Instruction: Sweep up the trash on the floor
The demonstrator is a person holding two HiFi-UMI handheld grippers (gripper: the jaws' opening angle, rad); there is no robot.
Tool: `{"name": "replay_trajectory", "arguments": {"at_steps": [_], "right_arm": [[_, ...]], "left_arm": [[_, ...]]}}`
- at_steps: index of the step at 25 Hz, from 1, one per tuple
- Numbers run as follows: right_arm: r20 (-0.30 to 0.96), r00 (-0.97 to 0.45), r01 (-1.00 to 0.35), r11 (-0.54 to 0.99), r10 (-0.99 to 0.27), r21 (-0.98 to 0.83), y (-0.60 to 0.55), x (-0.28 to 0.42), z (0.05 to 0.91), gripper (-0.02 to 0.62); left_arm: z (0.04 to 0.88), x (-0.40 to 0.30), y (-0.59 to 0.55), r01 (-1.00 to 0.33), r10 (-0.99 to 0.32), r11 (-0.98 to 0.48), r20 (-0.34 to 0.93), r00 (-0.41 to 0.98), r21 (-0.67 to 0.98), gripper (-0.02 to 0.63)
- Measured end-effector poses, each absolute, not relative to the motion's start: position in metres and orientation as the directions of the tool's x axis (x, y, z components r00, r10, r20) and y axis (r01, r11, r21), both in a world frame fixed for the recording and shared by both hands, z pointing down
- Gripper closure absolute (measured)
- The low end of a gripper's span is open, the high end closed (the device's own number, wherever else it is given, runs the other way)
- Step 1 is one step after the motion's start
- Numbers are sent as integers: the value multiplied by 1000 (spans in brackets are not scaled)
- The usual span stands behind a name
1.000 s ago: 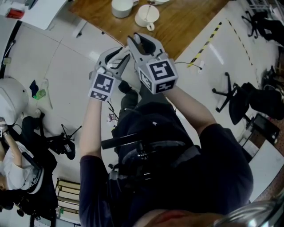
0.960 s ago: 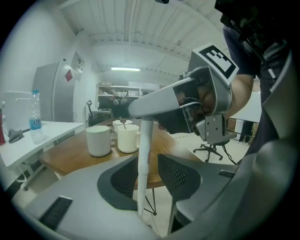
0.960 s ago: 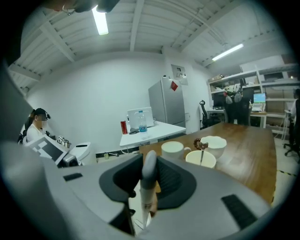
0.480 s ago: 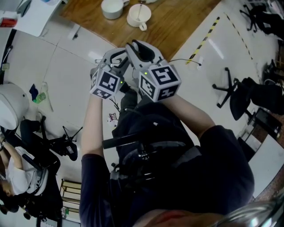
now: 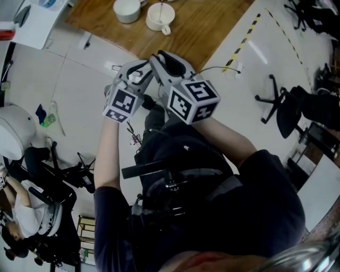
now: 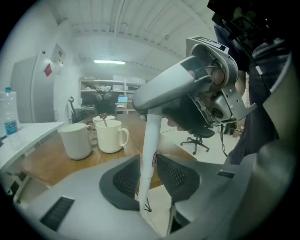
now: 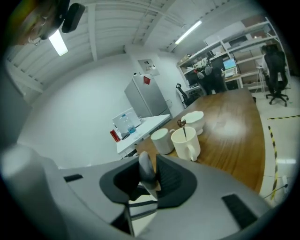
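A thin white handle (image 6: 151, 140) stands upright between the pads of my left gripper (image 6: 149, 176). Both pads touch it while the jaws are opening. Higher up, my right gripper (image 6: 215, 84) holds the same handle. In the right gripper view my right gripper (image 7: 150, 176) is shut on the handle's rounded grey end (image 7: 146, 171). In the head view the left gripper (image 5: 139, 74) and right gripper (image 5: 169, 59) sit close together in front of the person's chest. Small dark scraps of trash (image 5: 134, 139) lie on the white floor. The handle's lower end is hidden.
A wooden table (image 5: 212, 26) with two white cups (image 5: 126, 9) (image 5: 159, 17) stands just ahead. A black office chair (image 5: 281, 111) is at the right, near yellow-black floor tape (image 5: 241, 45). Another person (image 5: 21, 212) and a green-blue scrap (image 5: 47, 118) are at the left.
Both grippers have shifted a little with the handle, staying close together. The right gripper has rolled, so its marker cube shows a different face. The table and cups sit higher in view.
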State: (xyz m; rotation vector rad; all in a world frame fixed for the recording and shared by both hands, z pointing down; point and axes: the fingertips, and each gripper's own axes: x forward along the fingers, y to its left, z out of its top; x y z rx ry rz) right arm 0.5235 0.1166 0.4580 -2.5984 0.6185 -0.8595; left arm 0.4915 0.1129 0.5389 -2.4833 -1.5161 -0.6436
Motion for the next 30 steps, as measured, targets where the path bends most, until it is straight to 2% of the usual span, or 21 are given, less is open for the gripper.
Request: {"name": "replay_trajectory", "arguments": {"at_steps": [3,6,9,10,13,20,24,27,30], "right_arm": [[487,723,-280,-852,-490,-443,121,518,460,494],[495,717,-285,-854,-491,-435,122,517,461,493],[496,713,-306,-856,-496,-416,120,518,461,493],[496,711,-313,-856,-499,-411,120,518,461,492],[495,707,-343,-857,-505,-385,115,518,461,491],[501,685,-459,-847,-529,-267,111,520,461,471],[427,693,-552,-809,-581,-204,114,515,443,396],[383,708,-602,-791,-593,-110,122,517,428,391],[397,679,-633,-767,-617,-110,122,514,430,388]], "left_arm": [[551,484,101,781,732,-617,432,526,95,494],[559,476,92,711,696,-687,420,583,151,507],[551,476,99,732,708,-670,407,577,129,511],[551,476,101,739,708,-664,415,572,115,540],[552,481,101,737,700,-668,426,573,106,577],[555,485,100,726,727,-661,404,556,191,577],[553,488,96,722,738,-655,393,549,221,577],[552,490,93,727,747,-645,392,537,234,577],[550,490,89,718,754,-644,380,535,266,572]]}}
